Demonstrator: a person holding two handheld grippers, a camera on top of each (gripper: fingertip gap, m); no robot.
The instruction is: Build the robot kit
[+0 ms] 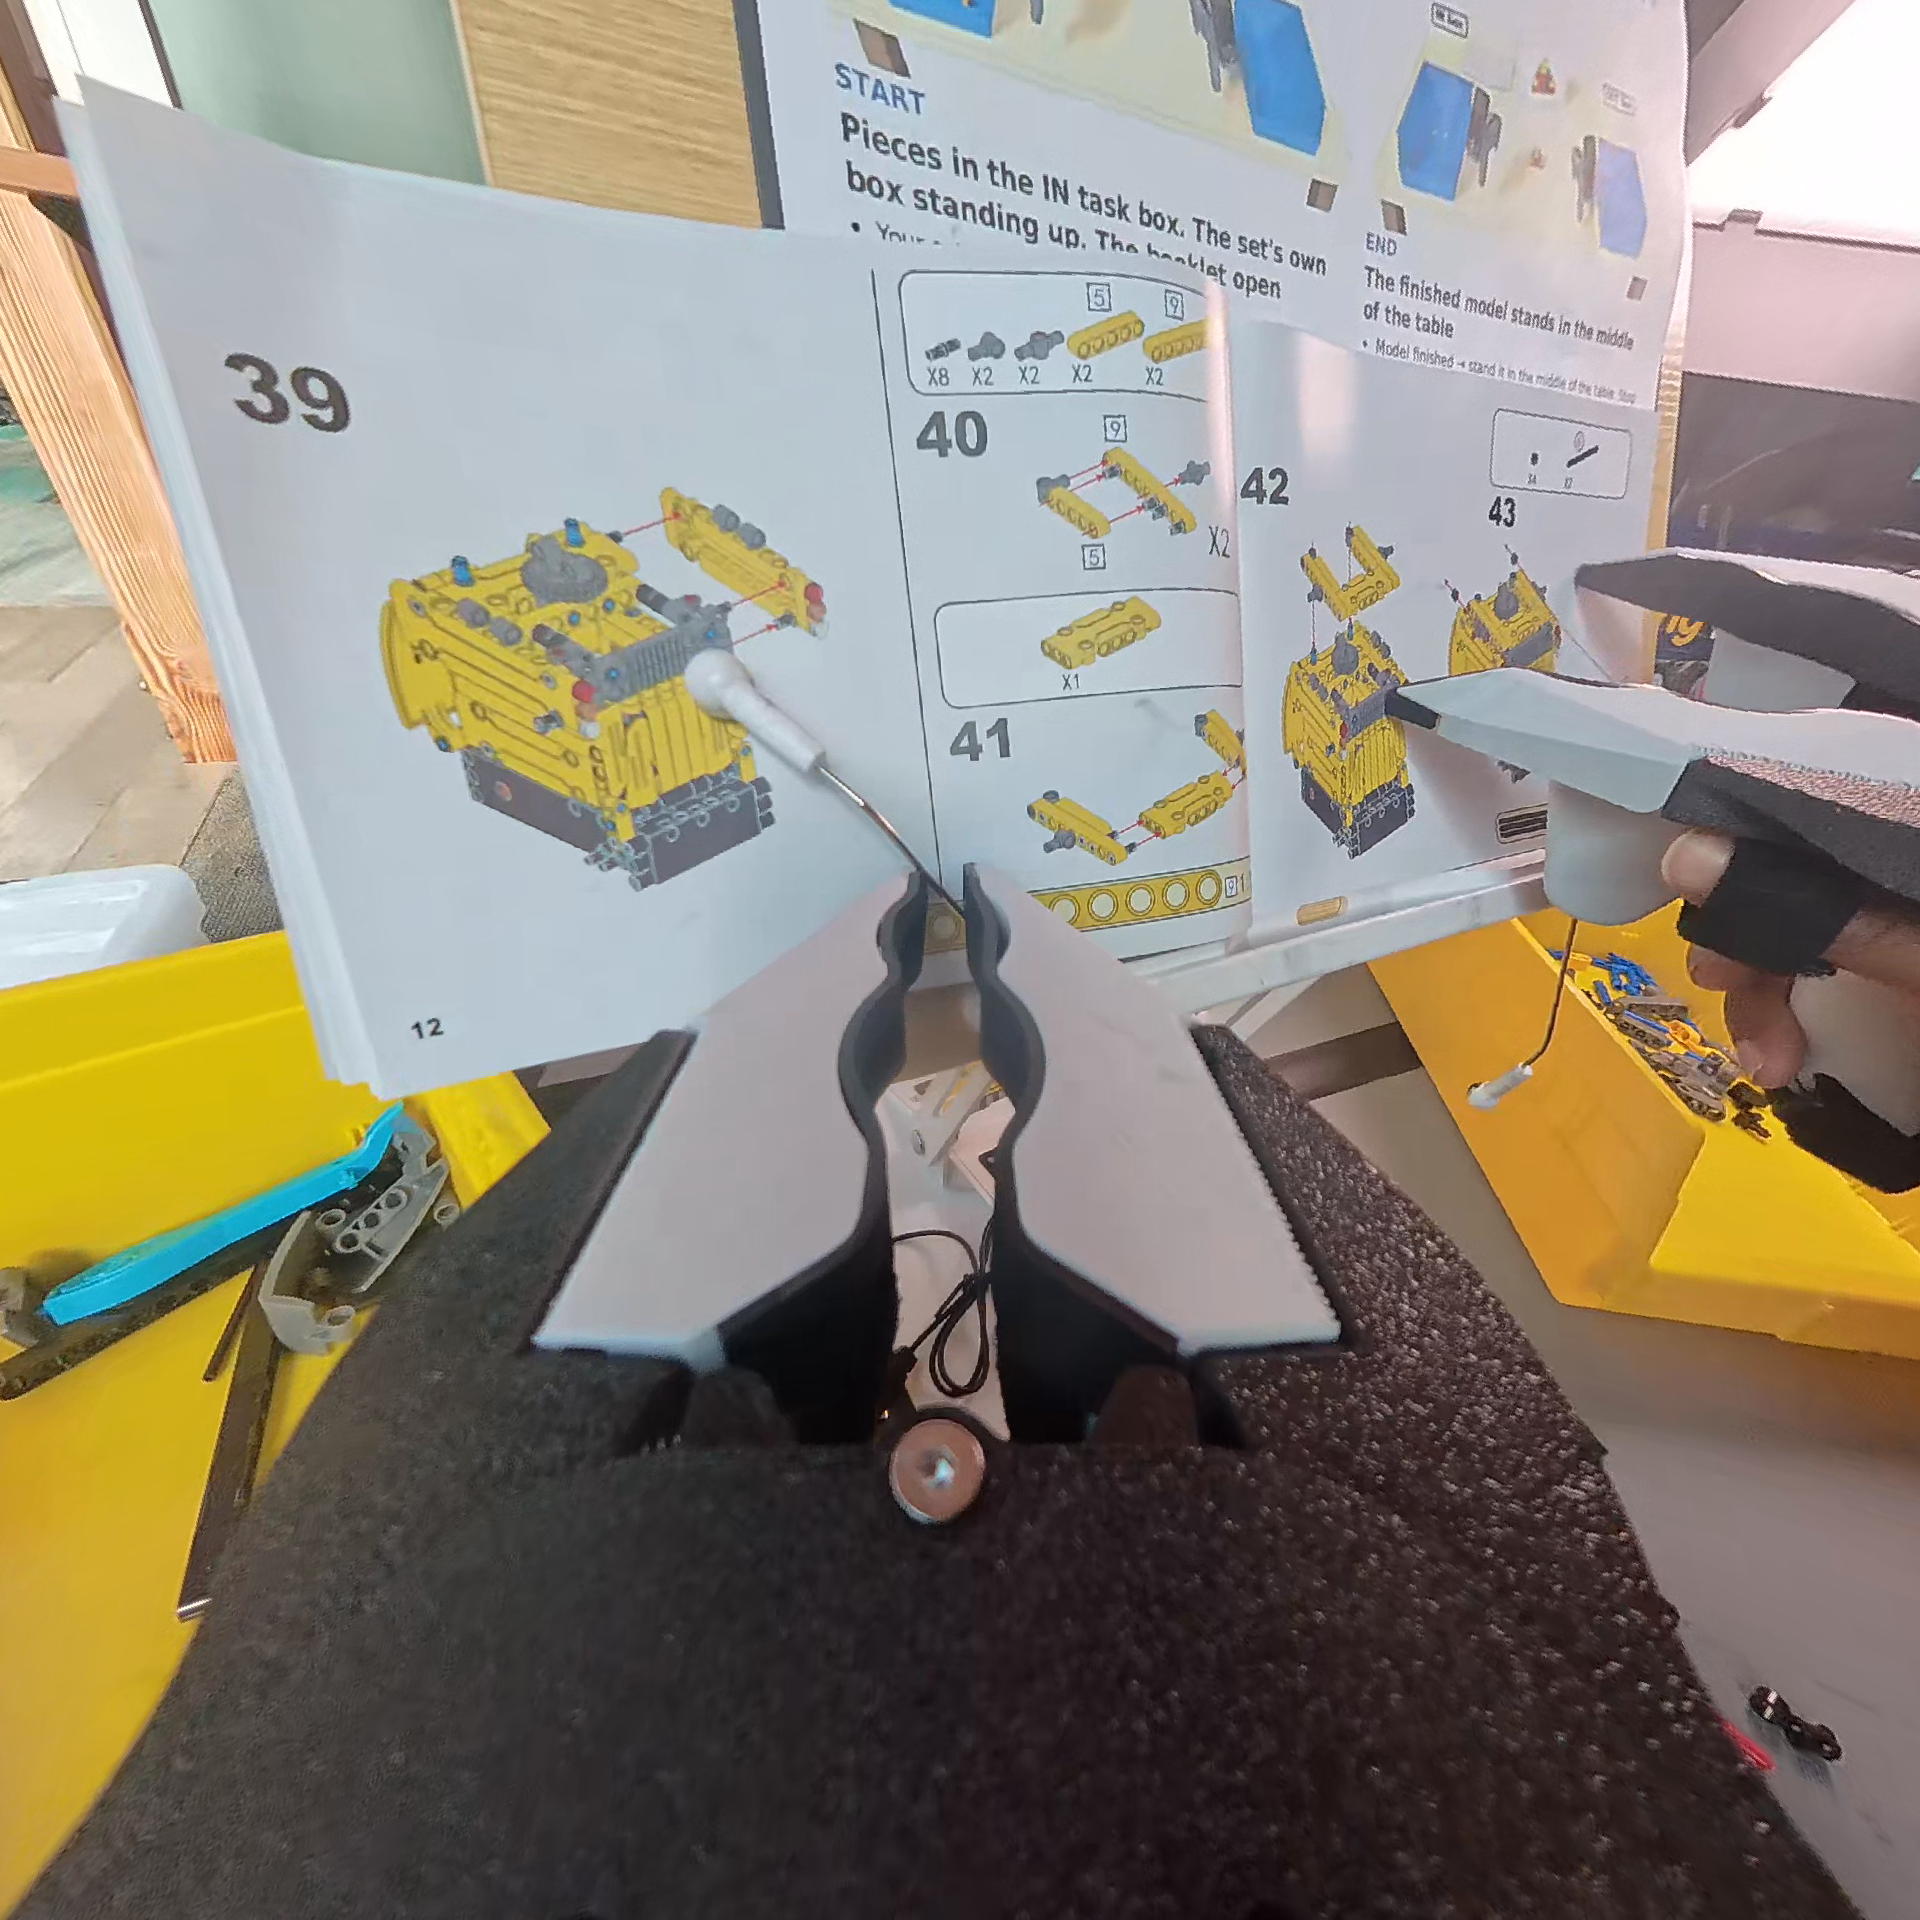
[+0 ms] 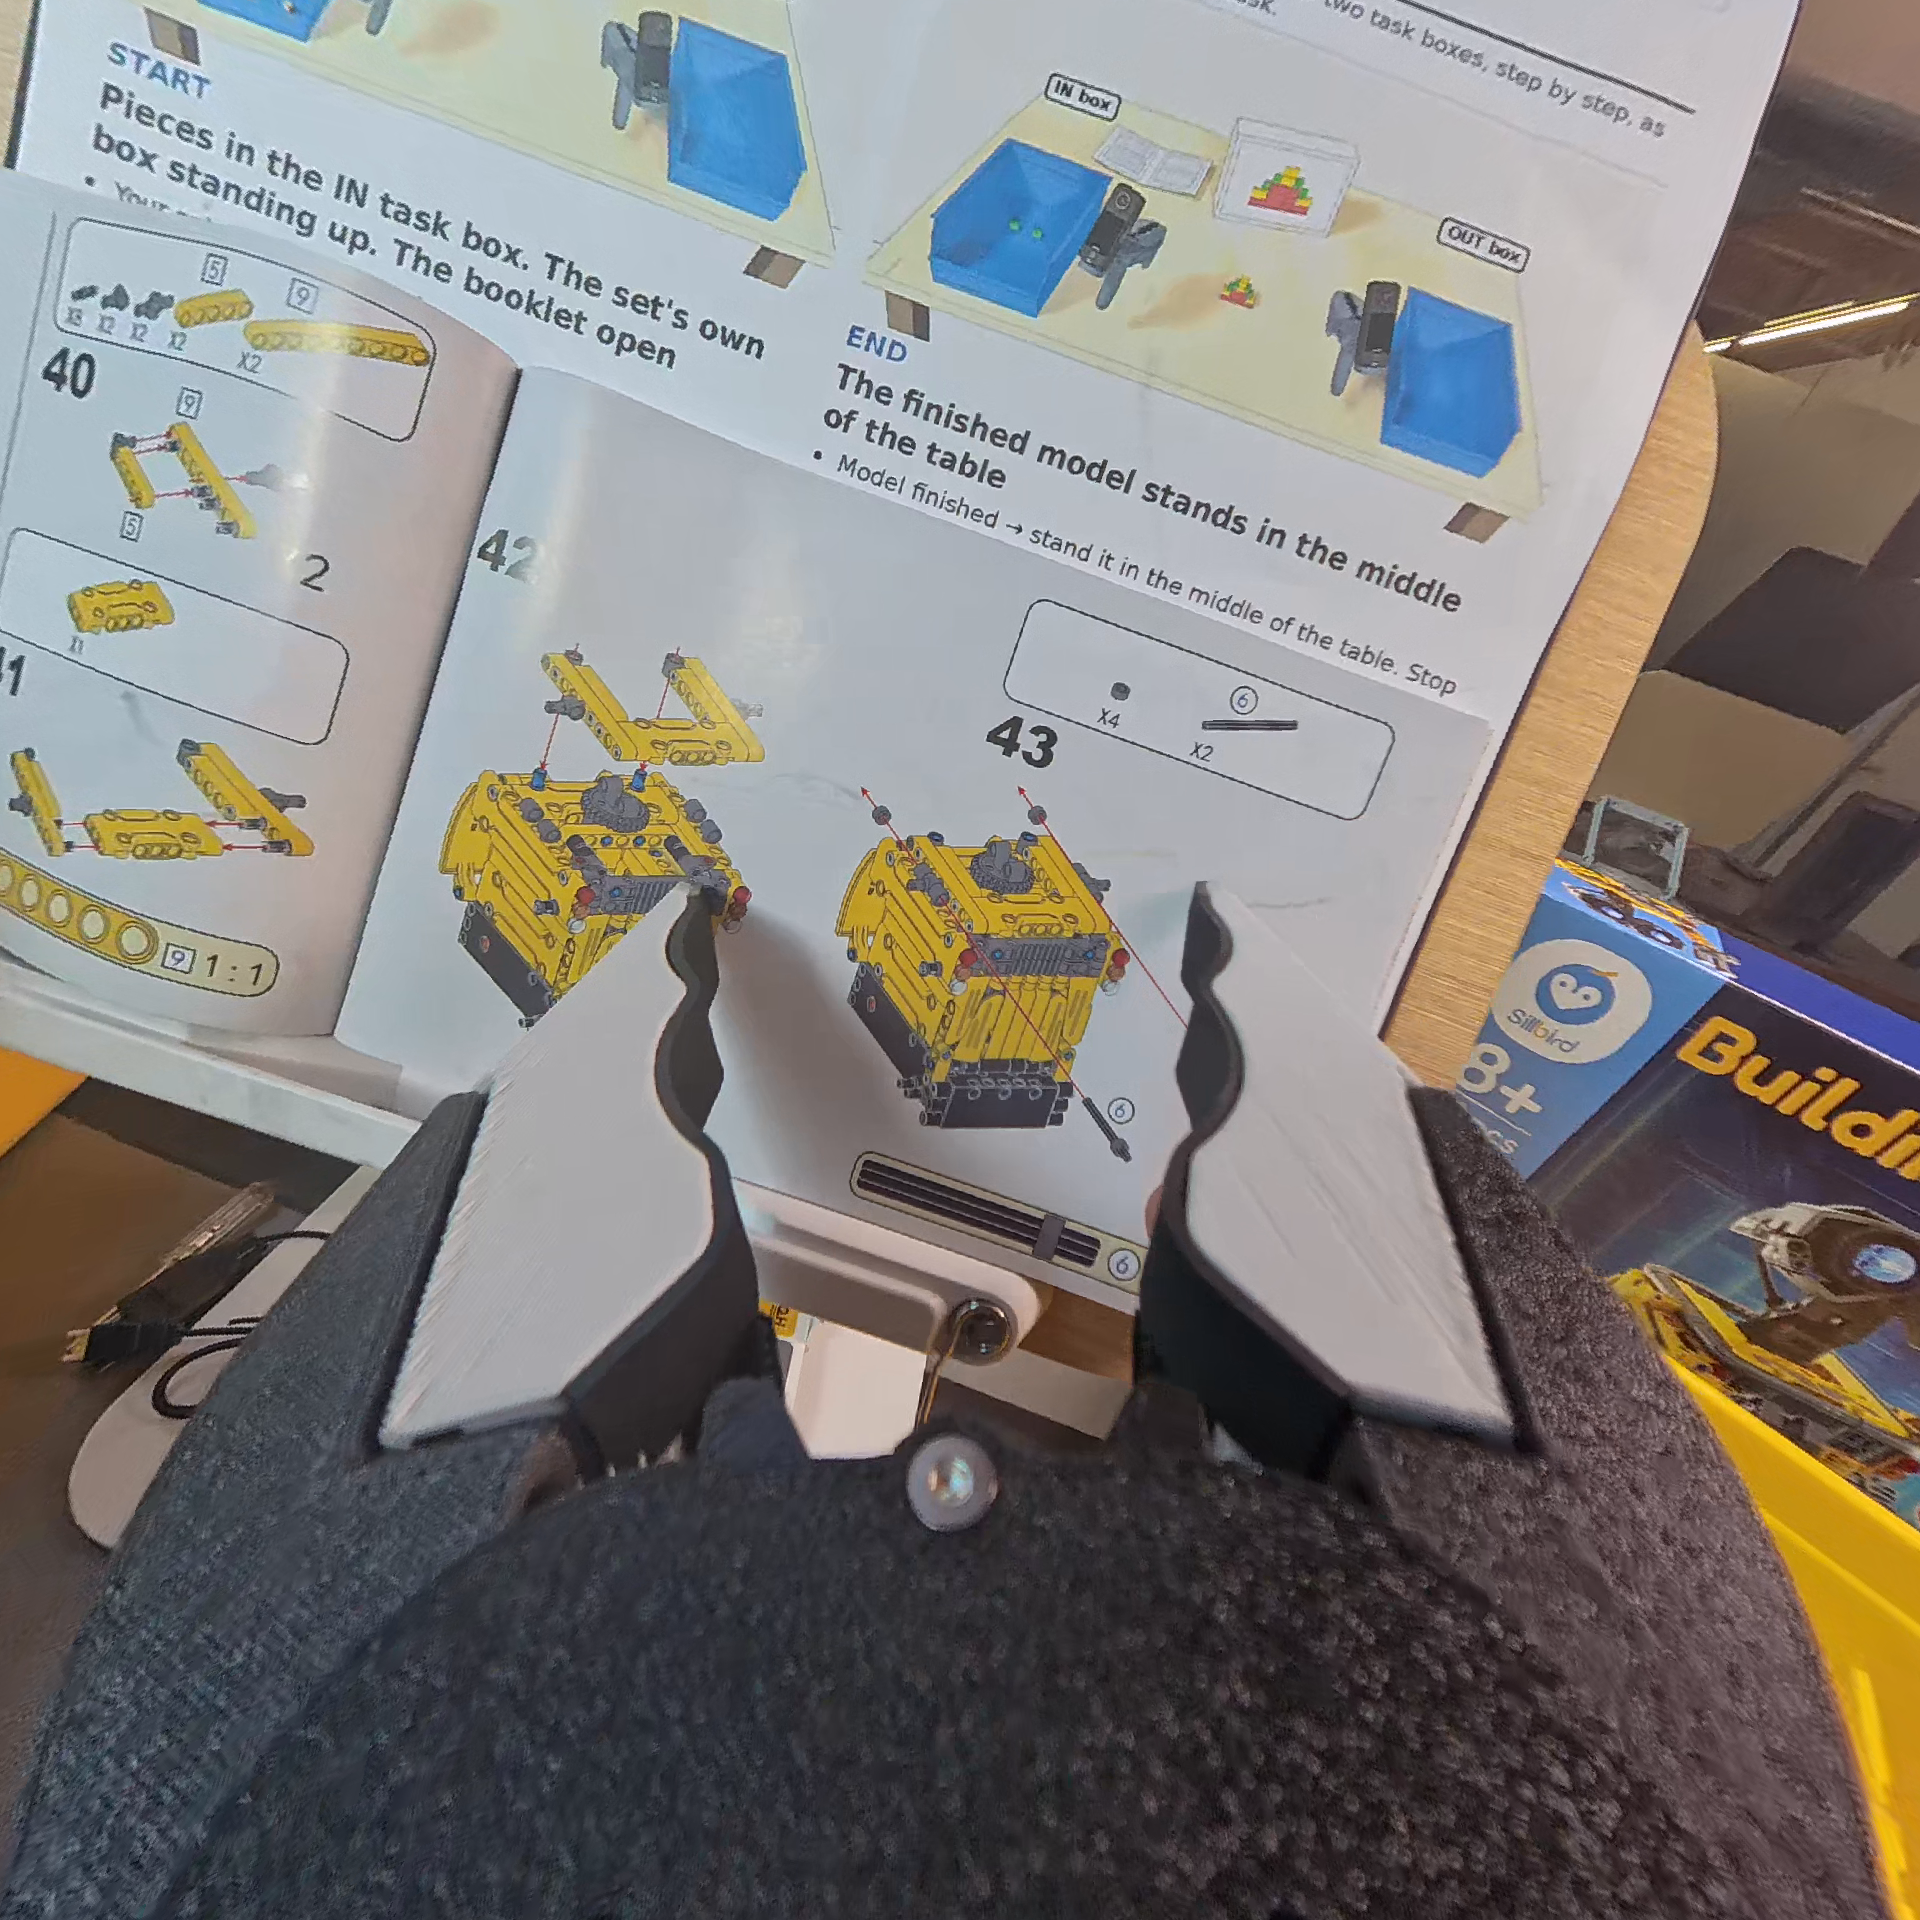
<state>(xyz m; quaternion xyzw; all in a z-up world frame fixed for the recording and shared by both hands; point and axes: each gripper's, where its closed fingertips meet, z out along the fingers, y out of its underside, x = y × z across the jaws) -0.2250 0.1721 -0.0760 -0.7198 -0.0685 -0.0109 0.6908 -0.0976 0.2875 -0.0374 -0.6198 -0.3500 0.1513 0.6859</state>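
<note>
Pinching thin wire (image 1: 883, 821) – left gripper (image 1: 943, 894); right gripper (image 2: 951, 914) wide before booklet (image 2: 935, 582); yellow bins (image 1: 156, 1060) flanking.

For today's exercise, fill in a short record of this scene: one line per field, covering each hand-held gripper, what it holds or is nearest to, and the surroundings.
Left hand-held gripper: shut on thin black wire with a white tip.
Right hand-held gripper: open, empty, close before the instruction booklet.
Booklet: propped open on a white stand.
Behind booklet: printed sheet.
Sides: yellow bins, boxed building set.

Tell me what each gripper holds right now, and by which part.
Left gripper pinches a thin black wire near its white-tipped end. Right gripper is open, empty, facing the instruction booklet.
</note>
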